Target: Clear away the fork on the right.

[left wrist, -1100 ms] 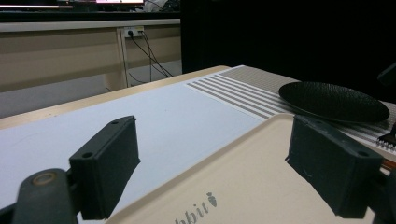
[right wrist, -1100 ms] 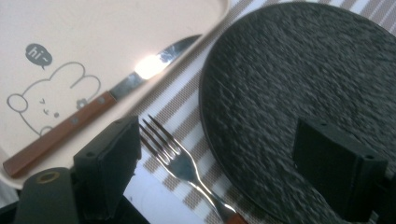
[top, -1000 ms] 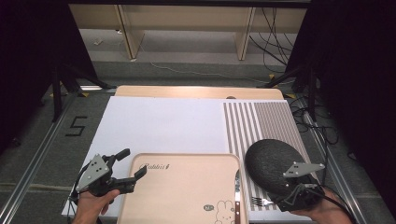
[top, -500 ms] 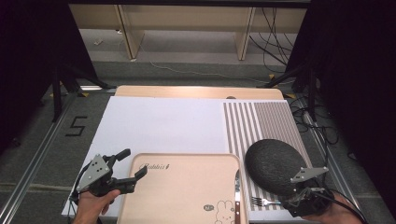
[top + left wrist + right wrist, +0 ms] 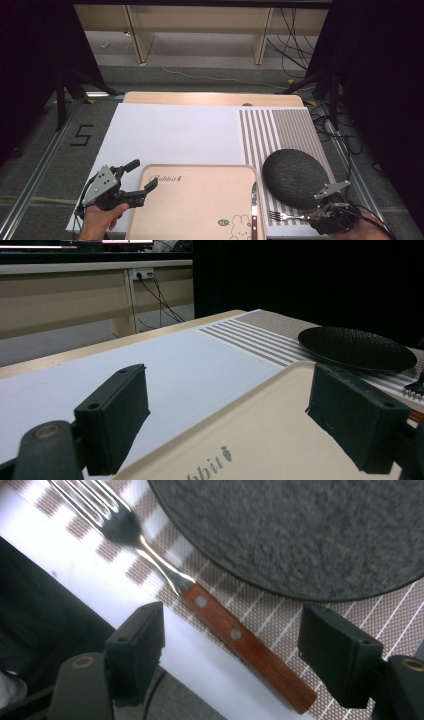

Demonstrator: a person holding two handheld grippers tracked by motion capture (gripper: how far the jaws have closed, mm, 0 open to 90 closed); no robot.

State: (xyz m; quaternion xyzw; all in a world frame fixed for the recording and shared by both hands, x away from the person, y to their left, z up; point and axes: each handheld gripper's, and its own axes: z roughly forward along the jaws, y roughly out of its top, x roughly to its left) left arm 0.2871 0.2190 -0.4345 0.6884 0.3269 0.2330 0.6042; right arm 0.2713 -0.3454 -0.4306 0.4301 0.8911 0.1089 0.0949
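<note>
Right gripper (image 5: 230,655): jaws wide, just closing, straddling the wooden-handled fork (image 5: 220,625) on the striped mat (image 5: 350,610) beside the dark plate (image 5: 295,177); not yet gripped. Left gripper (image 5: 135,182): open, empty, over the tray (image 5: 195,200) corner. Pick-up and placing judged outstanding

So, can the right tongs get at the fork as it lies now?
Probably yes. The right tongs have just been closing, their jaws stand either side of the fork handle, and nothing lies between; the plate sits beside it.
</note>
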